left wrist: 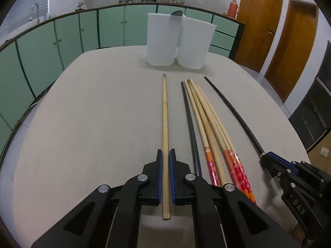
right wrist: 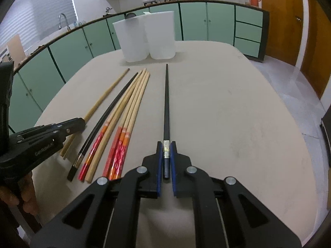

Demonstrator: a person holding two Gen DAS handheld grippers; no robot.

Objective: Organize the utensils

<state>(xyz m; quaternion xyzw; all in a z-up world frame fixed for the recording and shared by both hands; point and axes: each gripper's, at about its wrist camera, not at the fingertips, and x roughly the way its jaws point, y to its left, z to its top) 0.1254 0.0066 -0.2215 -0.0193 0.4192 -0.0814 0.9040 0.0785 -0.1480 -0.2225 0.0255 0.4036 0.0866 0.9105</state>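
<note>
Two containers (left wrist: 175, 41) stand side by side, touching, near the far edge of the desk (left wrist: 93, 113); a spoon (left wrist: 177, 13) stands in the left one; before them the chopsticks lie lengthwise toward the near edge: a single chopstick (left wrist: 164, 124) leftmost, a bundle of chopsticks (left wrist: 204, 119) just right of it, another single chopstick (right wrist: 166, 103) rightmost, apart from the bundle.
</note>
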